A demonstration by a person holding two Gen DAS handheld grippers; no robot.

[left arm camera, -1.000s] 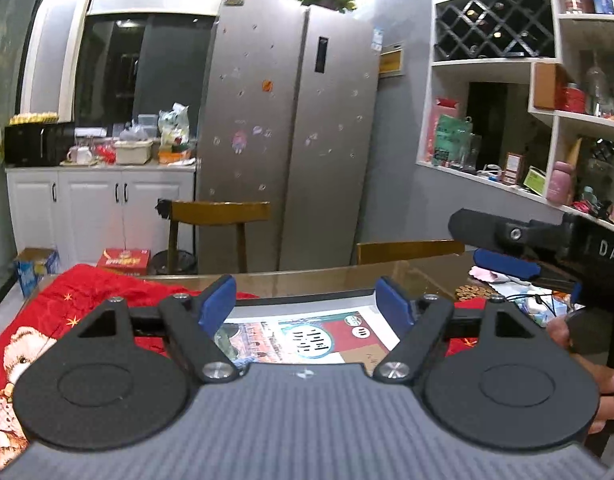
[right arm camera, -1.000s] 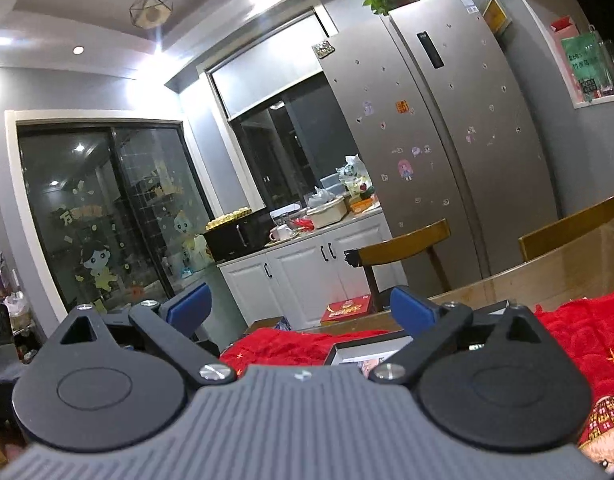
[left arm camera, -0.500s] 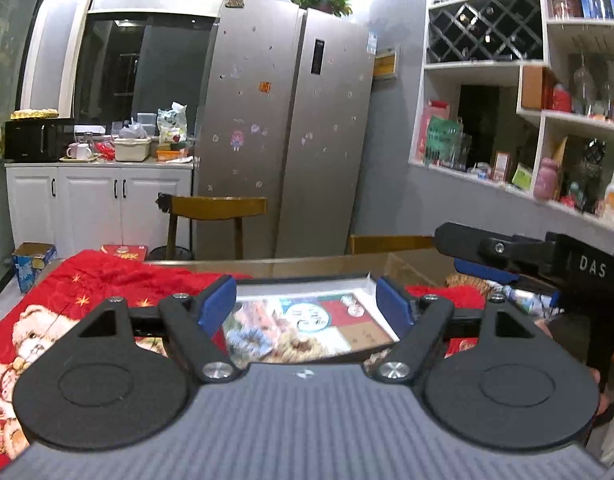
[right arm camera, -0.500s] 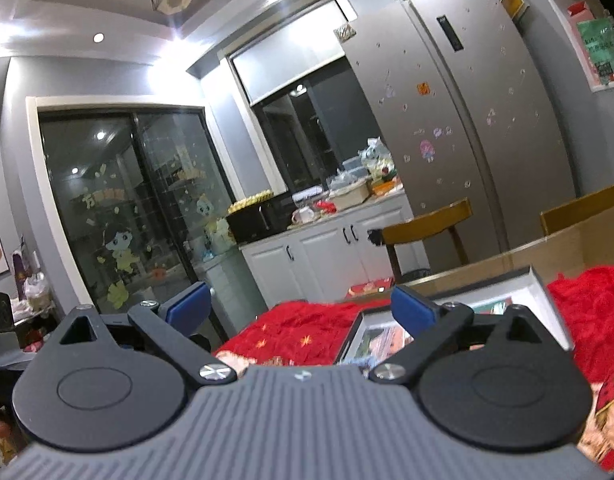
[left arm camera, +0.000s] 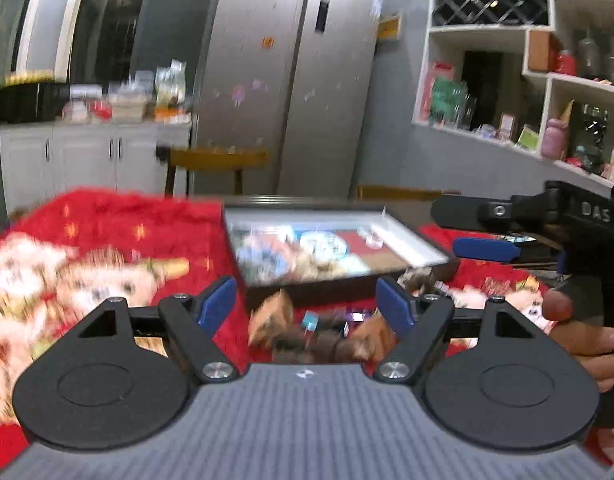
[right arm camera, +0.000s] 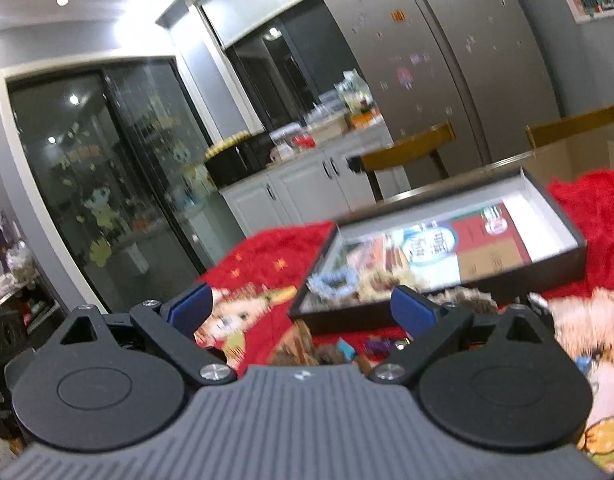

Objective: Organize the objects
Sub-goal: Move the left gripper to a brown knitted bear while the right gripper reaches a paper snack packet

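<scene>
Small objects [left arm camera: 319,332] heaped before both grippers, left gripper [left arm camera: 307,306] wide, right gripper [right arm camera: 303,312] wide, empty

A bright red blanket [left arm camera: 107,216] printed with cartoon bears and small gold stars covers the table, and on it sits a shallow box [right arm camera: 563,258] with black outer walls, a white inner rim and a printed sheet of red, tan, pale blue and white inside. Both grippers are black with blue finger pads [left arm camera: 219,304] over a ribbed grey body. The fridge [left arm camera: 283,92] is silver, dotted with small pink and orange stickers, and the cabinets [left arm camera: 79,160] are white.
</scene>
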